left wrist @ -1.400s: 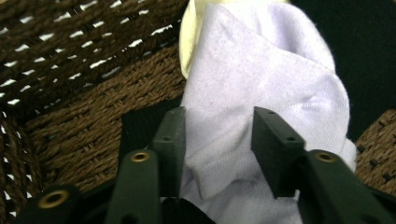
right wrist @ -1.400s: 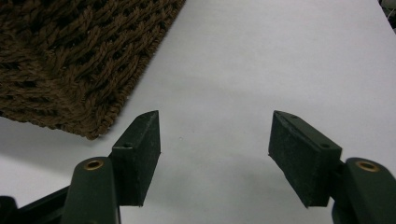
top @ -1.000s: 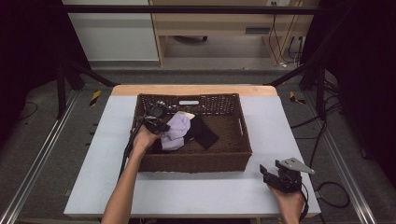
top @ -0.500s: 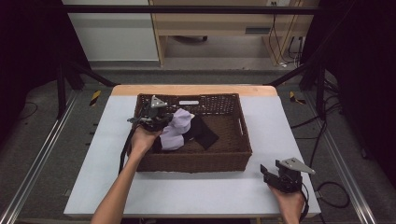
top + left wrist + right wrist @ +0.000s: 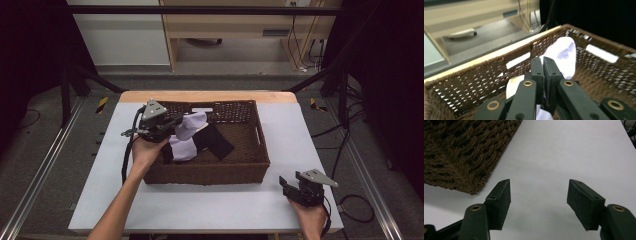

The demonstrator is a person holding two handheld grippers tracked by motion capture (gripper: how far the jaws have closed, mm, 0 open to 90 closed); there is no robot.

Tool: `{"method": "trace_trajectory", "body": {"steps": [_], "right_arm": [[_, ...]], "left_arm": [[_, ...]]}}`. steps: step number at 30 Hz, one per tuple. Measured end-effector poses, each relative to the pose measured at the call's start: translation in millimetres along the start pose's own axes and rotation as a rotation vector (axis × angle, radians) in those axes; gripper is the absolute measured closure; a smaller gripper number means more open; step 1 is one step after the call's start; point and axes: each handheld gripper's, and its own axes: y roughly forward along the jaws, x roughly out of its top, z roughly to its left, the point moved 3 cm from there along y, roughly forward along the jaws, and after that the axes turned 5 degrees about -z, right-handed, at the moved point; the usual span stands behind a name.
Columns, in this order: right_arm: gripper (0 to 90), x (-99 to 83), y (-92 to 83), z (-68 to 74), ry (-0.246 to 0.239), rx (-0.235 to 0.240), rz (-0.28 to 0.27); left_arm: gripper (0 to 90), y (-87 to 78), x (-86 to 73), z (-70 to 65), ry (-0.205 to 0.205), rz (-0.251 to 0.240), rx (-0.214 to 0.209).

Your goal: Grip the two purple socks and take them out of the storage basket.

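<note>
The left gripper's [image 5: 543, 75] fingers [image 5: 551, 75] were clamped tight on a white sock [image 5: 564, 56], with the fabric pinched between the pads and the toe end sticking up past the tips. In the high view that gripper [image 5: 172, 127] sat over the left end of the wicker basket [image 5: 250, 167], and the sock [image 5: 186, 137] hung from it inside the basket, draped over a black piece of clothing [image 5: 216, 142] lying on the basket floor. The person's left hand [image 5: 147, 150] was at the basket's left rim.

The right gripper's [image 5: 539, 202] fingers [image 5: 500, 203] were spread wide with nothing between them, just bare white surface [image 5: 564, 152]. It [image 5: 292, 187] rested on the surface off the basket's front right corner, near it but not touching.
</note>
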Motion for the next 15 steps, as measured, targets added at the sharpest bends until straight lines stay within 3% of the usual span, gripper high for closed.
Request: {"method": "trace_trajectory", "body": {"steps": [8,15], "right_arm": [[35.8,0.2,-1.3,-1.1,0.004,-0.007,-0.007],[35.6,0.1,-2.2,-1.8,0.009,-0.006,-0.013]], "left_arm": [[86.7,-33.8,10.6,-12.2,0.0,-0.08,-0.035],[86.7,-62.9,20.8,-25.2,0.026,-0.142,-0.066]]}}
